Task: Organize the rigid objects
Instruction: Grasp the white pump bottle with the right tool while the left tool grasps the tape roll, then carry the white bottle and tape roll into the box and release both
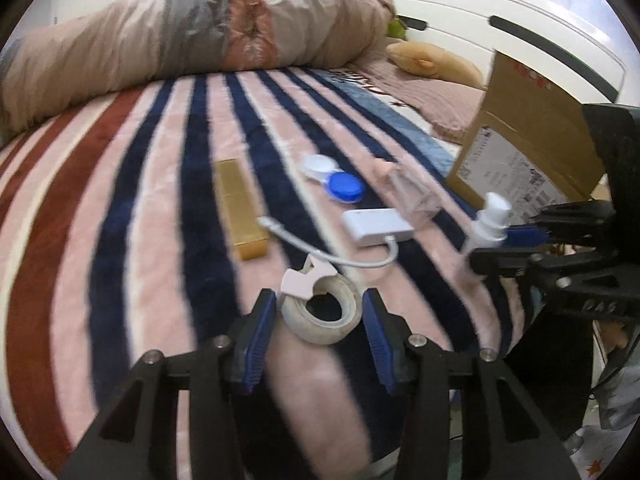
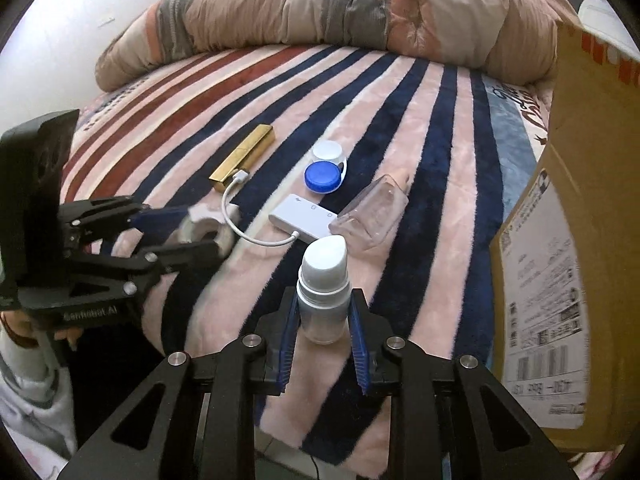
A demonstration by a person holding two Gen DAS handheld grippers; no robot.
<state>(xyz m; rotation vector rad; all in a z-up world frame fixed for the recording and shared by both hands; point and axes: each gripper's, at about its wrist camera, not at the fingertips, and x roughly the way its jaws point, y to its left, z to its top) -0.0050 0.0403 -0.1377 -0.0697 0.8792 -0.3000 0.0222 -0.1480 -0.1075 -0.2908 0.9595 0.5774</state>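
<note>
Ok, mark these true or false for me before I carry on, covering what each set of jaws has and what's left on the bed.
1. The right gripper holds a white-capped bottle. True.
2. The left gripper holds the gold bar. False: its jaws are shut on the tape roll; the gold bar lies on the blanket.
3. The white adapter sits inside the cardboard box. False: it lies on the blanket; the cardboard box stands beside it.
4. The blue-capped lens case lies on the blanket. True.
5. A clear bottle lies beside the adapter. True.
</note>
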